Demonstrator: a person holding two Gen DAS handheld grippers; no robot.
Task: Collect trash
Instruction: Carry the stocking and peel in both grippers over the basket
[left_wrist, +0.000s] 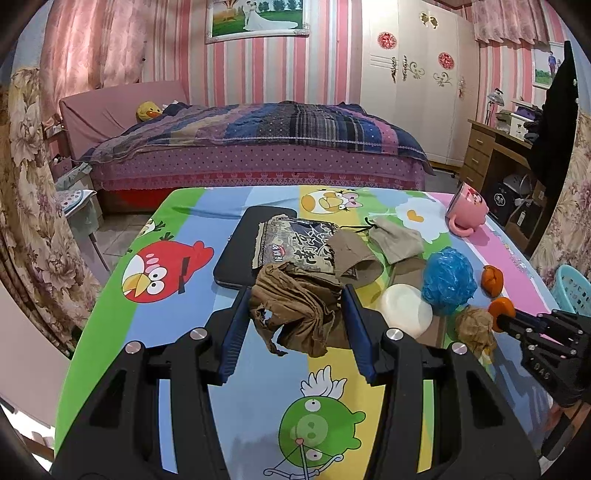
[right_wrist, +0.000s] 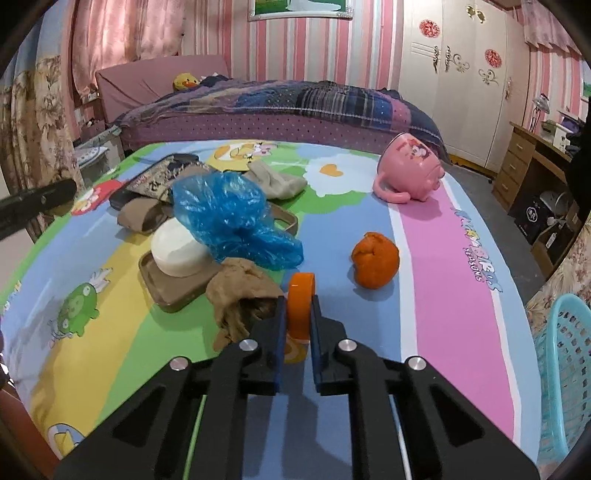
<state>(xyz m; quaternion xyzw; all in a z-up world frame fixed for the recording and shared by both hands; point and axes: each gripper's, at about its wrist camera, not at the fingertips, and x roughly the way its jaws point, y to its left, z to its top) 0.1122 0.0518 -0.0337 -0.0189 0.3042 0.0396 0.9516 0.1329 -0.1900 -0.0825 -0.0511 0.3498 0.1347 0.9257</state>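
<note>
My left gripper (left_wrist: 295, 317) is shut on a crumpled brown stocking (left_wrist: 299, 314), squeezed between both blue pads above the cartoon tablecloth (left_wrist: 177, 332). My right gripper (right_wrist: 300, 317) is shut on a piece of orange peel (right_wrist: 301, 306); it also shows at the right of the left wrist view (left_wrist: 503, 318). A second orange peel (right_wrist: 375, 264) lies just beyond. A crumpled blue plastic bag (right_wrist: 232, 218), a snack wrapper (left_wrist: 295, 243) and another brown wad (right_wrist: 240, 291) lie on the table.
A white soap (right_wrist: 179, 251) sits on a brown dish (right_wrist: 177, 291). A tipped pink cup (right_wrist: 410, 170) lies at the far right. Beige socks (left_wrist: 397, 238) and a black case (left_wrist: 240, 251) lie mid-table. A turquoise basket (right_wrist: 565, 373) stands off the right edge.
</note>
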